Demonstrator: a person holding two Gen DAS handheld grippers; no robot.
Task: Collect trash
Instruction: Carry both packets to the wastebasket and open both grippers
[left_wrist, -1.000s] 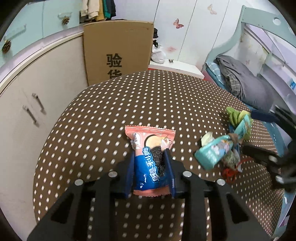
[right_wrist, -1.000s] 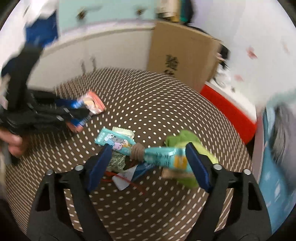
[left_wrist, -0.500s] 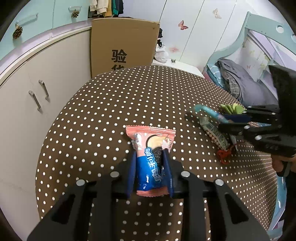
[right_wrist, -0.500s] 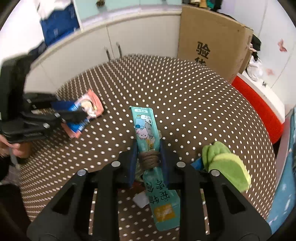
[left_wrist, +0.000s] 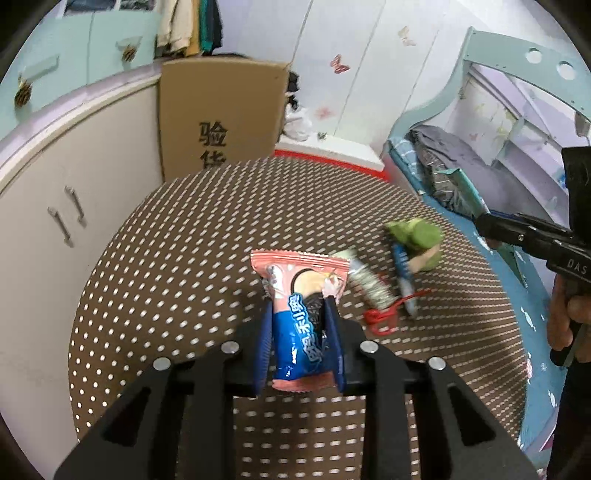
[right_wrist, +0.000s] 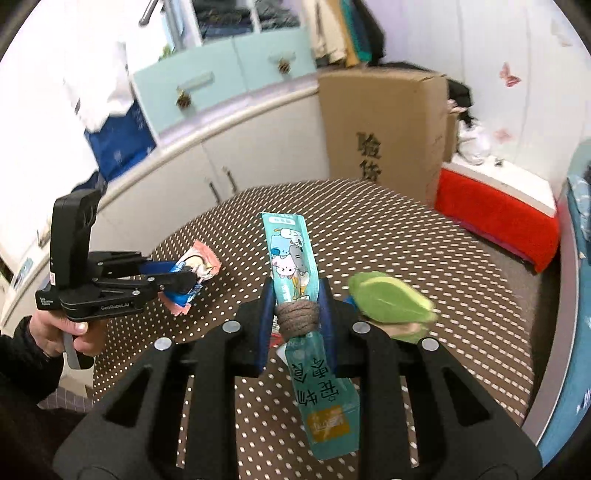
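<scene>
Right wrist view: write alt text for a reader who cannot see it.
The right gripper is shut on a teal snack packet bound with brown cord, above a brown polka-dot table. At left, the left gripper holds a pink-and-blue cookie wrapper.

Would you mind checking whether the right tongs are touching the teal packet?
Touching: the right wrist view shows the right tongs clamped on the teal packet at its cord-wrapped middle, both blue pads pressed against it.
</scene>
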